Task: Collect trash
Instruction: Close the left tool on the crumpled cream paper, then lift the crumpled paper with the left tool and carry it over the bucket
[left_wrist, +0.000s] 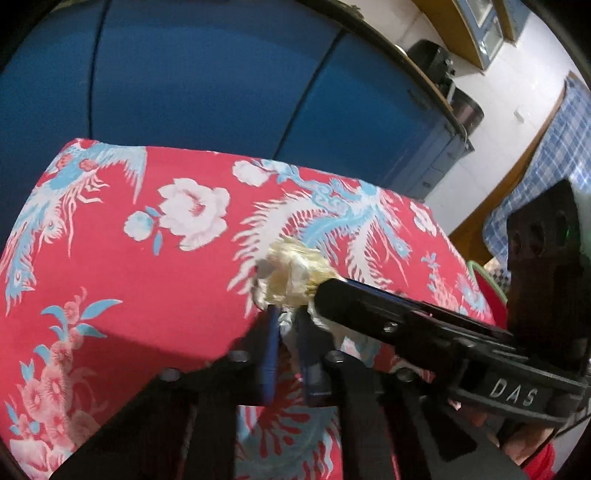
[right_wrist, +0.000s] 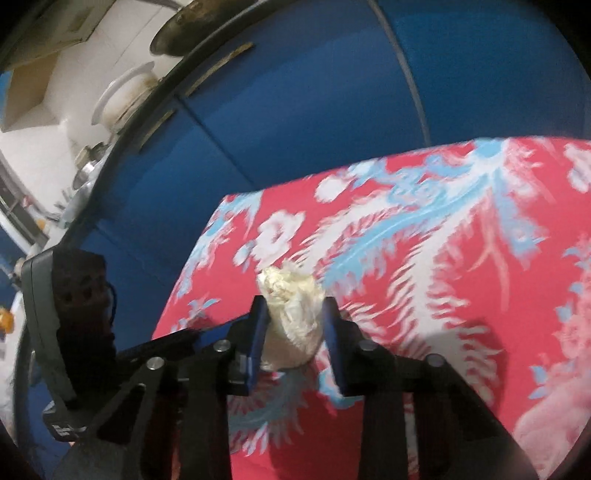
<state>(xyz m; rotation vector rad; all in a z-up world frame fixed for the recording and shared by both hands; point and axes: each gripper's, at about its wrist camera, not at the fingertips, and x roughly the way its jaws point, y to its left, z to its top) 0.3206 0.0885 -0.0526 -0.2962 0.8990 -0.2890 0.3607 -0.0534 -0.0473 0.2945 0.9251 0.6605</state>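
One crumpled wad of pale paper (right_wrist: 291, 317) sits on the red flowered cloth (left_wrist: 155, 280), near its middle. Two grippers meet at it. The right gripper (right_wrist: 295, 314) has its two blue fingers (right_wrist: 256, 343) on either side of the wad, clamped on it. The left gripper (left_wrist: 286, 321) has its fingers close together with a thin piece of the wad's tail pinched between them. A blue cabinet (left_wrist: 207, 74) stands beyond the cloth's far edge.
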